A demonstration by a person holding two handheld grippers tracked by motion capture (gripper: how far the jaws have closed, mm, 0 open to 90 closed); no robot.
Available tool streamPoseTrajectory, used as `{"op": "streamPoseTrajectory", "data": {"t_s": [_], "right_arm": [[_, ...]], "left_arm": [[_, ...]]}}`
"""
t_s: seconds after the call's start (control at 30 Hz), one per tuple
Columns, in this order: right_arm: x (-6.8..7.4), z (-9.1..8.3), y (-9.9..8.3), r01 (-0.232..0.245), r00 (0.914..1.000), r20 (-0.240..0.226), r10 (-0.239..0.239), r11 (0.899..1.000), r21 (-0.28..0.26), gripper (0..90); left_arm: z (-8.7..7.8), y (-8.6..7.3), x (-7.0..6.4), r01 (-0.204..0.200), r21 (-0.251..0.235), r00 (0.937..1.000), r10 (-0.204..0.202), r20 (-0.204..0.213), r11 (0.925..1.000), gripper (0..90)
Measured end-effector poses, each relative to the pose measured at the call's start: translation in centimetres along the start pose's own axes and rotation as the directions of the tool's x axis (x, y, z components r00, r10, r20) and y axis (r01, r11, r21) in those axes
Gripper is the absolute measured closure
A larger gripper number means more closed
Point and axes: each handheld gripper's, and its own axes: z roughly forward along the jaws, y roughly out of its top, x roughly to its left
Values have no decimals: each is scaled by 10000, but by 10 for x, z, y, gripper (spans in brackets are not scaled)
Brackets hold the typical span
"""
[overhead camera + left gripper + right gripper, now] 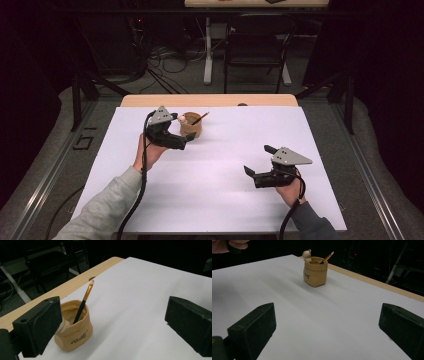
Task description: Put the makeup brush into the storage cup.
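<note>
Lighting: overhead light is falling evenly on the white worktop [220, 190], which is reading bright against surroundings that are sinking into near-black. Shadows: soft, faint ones are lying under the left gripper [182, 134] and beside the tan pot [315, 272]. Glare: the sheet is washing slightly pale, without hard hotspots. Focus: near jaws in both gripper views are showing soft edges; background is staying murky and grainy.

The setting is a lab-style recording station. Beyond the left gripper [186, 140], black curtains [380, 75], floor cables [165, 55] and metal frame struts [76, 102] surround the white-covered table [225, 200].
</note>
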Motion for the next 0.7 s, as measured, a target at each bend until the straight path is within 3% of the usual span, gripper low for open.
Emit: {"op": "streamPoseTrajectory", "data": {"t_s": [0.17, 0.5, 0.7], "right_arm": [[1, -5, 1, -20, 10000, 69, 20, 10000, -69, 6], [4, -11, 1, 17, 10000, 7, -17, 9996, -264, 6], [3, -18, 0, -34, 10000, 64, 36, 9996, -296, 6]], "left_arm": [[-8, -8, -7, -167, -26, 9997, 168, 179, 9999, 3], [-39, -30, -23, -620, -415, 9981, 619, -34, 9972, 0], [-53, -50, -29, -446, -638, 9989, 437, -144, 9970, 0]]}}
